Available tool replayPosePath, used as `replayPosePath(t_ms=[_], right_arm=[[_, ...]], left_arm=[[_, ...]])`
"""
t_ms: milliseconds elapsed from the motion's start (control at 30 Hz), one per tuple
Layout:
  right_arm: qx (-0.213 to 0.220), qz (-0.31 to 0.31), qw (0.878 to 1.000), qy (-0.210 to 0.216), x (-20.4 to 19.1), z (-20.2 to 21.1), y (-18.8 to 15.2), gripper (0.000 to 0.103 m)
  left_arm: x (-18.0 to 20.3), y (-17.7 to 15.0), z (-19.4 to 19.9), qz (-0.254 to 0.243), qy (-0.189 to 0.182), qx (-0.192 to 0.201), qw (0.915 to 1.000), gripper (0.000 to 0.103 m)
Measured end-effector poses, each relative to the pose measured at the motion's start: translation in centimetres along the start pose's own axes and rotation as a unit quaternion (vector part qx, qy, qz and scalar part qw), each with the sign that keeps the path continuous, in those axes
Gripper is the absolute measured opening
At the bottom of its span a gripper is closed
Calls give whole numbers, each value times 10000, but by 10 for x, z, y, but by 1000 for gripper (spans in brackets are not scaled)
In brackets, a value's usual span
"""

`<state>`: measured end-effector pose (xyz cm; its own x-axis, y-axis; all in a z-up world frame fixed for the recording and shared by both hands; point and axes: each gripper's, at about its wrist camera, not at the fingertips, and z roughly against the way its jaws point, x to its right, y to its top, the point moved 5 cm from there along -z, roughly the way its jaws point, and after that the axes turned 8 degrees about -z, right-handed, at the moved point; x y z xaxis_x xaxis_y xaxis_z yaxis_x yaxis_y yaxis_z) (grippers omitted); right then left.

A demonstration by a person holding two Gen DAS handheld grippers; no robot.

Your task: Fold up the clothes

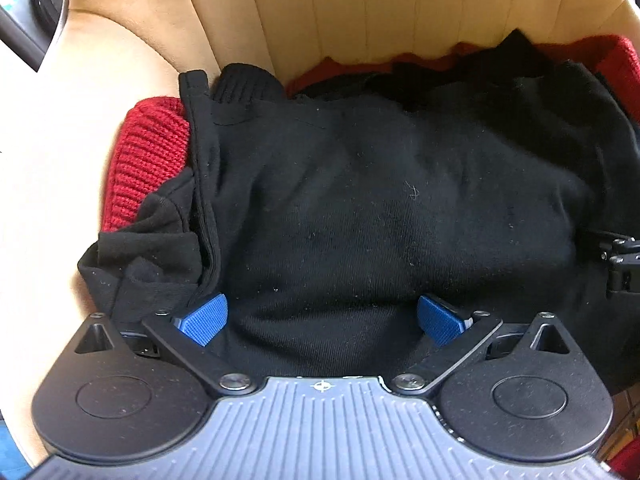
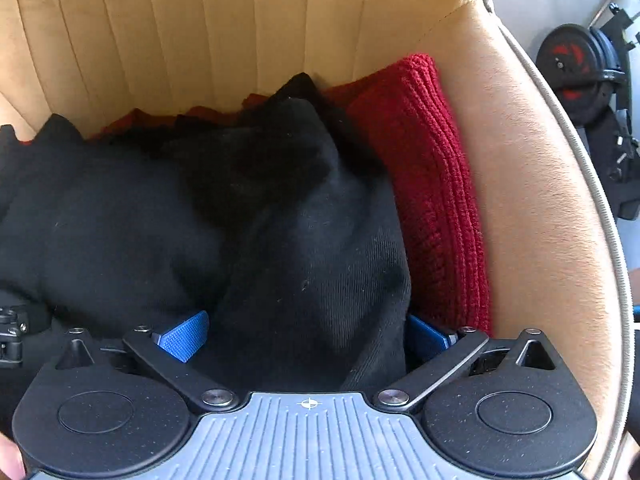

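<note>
The folded black cotton garment (image 1: pixel 380 208) lies in the seat of a tan, velvety armchair (image 1: pixel 360 4) with a channel-stitched back; its cloth is a fine twill flecked with lint, and it makes a thick, soft bundle with rounded folds; at its left end, in the left wrist view, a hemmed edge stands up beside a ribbed black cuff (image 1: pixel 244 84); in the right wrist view the same garment (image 2: pixel 280 248) rises to a dark peak near the chair back.

The left tongs (image 1: pixel 322 318) point steeply down onto the near edge of the garment; their blue ridged pads (image 1: pixel 204 318) stand as far apart as they go, one on either side of a bulge of black cloth, and they hold nothing, the cloth lying loose between them. The right tongs (image 2: pixel 308 338) point down in the same way at the garment's right end; they are spread just as wide, the left pad (image 2: pixel 184 338) clear in view, the other half hidden behind a hanging fold, and they grip nothing.

Under and beside the black garment lies a red chunky rib-knit sweater (image 2: pixel 432 200); it shows against the chair's right arm in the right wrist view, and at the garment's left end (image 1: pixel 148 160) in the left wrist view. Beyond the chair's piped rim (image 2: pixel 600 200), away from the garment, stands black exercise equipment with a red-marked wheel (image 2: pixel 572 68).
</note>
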<state>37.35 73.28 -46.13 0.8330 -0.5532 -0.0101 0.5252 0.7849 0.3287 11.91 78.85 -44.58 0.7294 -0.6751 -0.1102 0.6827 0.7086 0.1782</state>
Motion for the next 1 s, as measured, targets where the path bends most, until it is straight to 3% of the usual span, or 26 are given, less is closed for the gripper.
replayPosePath(t_ms=[233,367,500,667,767,833,933,1000], right_arm=[[92,92,9999,15,-5,9,-14,102],[-183,5,9997,159,2,18,-5,102],[-198,-397,9979,473,23,41,14,102],[198,-1249,9882,867,48,143,-4,102],[482,-1764,9799,797,68,216,-33,102],[730,-2155,9708,757,81,265,-54,102],[1311,-2759,9489,794,96,337,-84,102],[1570,-2723,9463,750,102,375,-101,102]], left_arm=[[-9,-3,3,-125,-161,-256,9995,103],[-14,-8,13,-394,-338,-391,9979,103],[-23,-22,42,-342,-348,-324,9983,103],[-21,-48,106,-324,-272,78,9991,103],[-5,-35,139,-551,-142,516,9970,103],[7,-44,171,-679,-8,837,9942,103],[26,-53,204,-669,-158,1205,9903,103],[32,-62,227,-678,-21,1409,9877,103]])
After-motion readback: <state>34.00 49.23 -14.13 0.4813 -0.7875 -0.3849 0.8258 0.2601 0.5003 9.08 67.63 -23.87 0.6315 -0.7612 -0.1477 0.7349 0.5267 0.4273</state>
